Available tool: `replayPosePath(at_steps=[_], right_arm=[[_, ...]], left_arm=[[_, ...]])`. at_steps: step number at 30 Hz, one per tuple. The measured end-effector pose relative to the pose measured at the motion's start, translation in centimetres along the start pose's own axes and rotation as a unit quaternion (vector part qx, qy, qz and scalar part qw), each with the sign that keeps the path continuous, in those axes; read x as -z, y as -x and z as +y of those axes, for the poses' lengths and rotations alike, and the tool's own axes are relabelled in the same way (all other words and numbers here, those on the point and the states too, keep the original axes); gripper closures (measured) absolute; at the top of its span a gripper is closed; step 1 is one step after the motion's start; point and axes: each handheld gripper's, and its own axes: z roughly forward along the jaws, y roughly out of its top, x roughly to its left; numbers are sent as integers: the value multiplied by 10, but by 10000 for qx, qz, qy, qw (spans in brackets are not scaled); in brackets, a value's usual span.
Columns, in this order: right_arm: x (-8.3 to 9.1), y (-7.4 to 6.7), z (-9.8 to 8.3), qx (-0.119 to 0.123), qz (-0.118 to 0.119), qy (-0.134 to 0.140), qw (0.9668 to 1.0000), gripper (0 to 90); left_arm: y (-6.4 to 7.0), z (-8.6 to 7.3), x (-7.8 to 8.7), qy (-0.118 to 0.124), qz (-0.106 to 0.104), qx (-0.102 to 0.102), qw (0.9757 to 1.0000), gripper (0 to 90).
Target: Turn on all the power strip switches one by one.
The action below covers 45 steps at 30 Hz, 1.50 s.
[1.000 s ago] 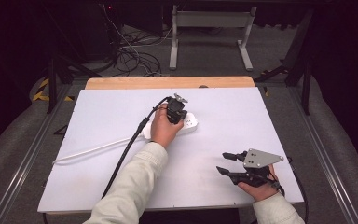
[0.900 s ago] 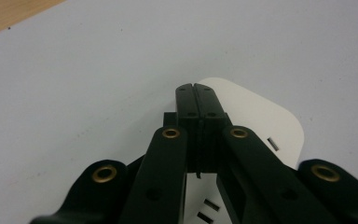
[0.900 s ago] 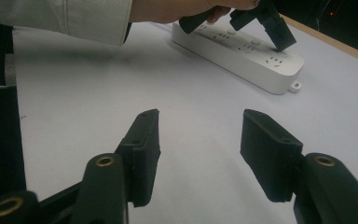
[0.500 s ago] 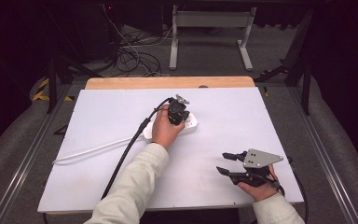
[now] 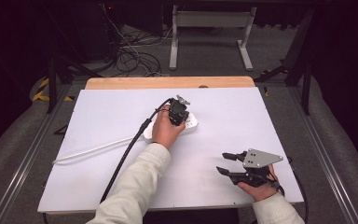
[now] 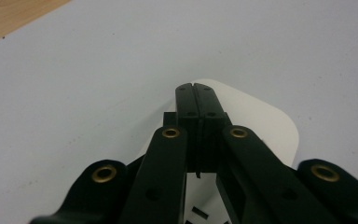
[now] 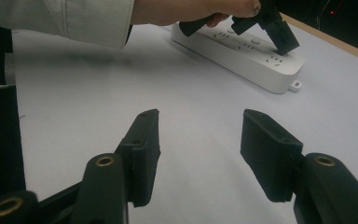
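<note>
Power strip (image 5: 186, 122) near the middle of my white table (image 5: 98, 121), left gripper (image 5: 179, 116) pressed tip-down on its top with jaws together on nothing, right gripper (image 5: 227, 164) resting near the table's edge, jaws apart, empty.

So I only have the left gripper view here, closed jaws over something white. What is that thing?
Observer: A white power strip lying flat on the table; the left gripper points down at its socket face.
Operator: Is a cord attached?
Observer: Yes, a white cord runs from it toward the table's left edge.
Operator: Where's the right gripper?
Observer: The right gripper sits near the front right corner, apart from the strip.
Operator: Open or shut?
Observer: Open, nothing between its pads.
</note>
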Motion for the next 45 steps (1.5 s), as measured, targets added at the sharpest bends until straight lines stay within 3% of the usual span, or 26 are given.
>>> replayPosePath(at_steps=[3,5,9,10,11,16,21,30,36,41,45], right_arm=[[1,0,0,3,-3,8,10000,479],[0,1,-1,-14,-6,13,10000,479],[1,2,-1,-29,-22,27,10000,479],[0,2,-1,-27,-24,27,10000,479],[1,1,-1,-22,-32,22,10000,479],[2,1,0,-52,-85,58,9999,476],[2,0,0,-72,-110,52,9999,472],[1,0,0,-92,-127,26,9999,473],[1,0,0,-86,-145,38,9999,472],[1,0,0,-74,-154,33,9998,472],[2,0,-1,-80,-163,44,9998,472]], left_arm=[[-6,2,3,-1,-200,97,9998,900],[-7,3,11,-52,-156,123,9998,899],[-7,7,26,247,-324,180,9990,890],[-6,9,30,394,-320,123,9986,787],[-4,11,35,466,-336,79,9983,745],[-1,11,65,803,-392,-128,9959,667],[-5,8,88,1030,-438,-136,9936,592],[-5,3,119,1266,-516,-224,9904,553],[-8,-1,132,1248,-517,-313,9903,542],[-8,-4,145,1371,-555,-356,9884,517],[-8,-10,157,1549,-601,-391,9853,531]])
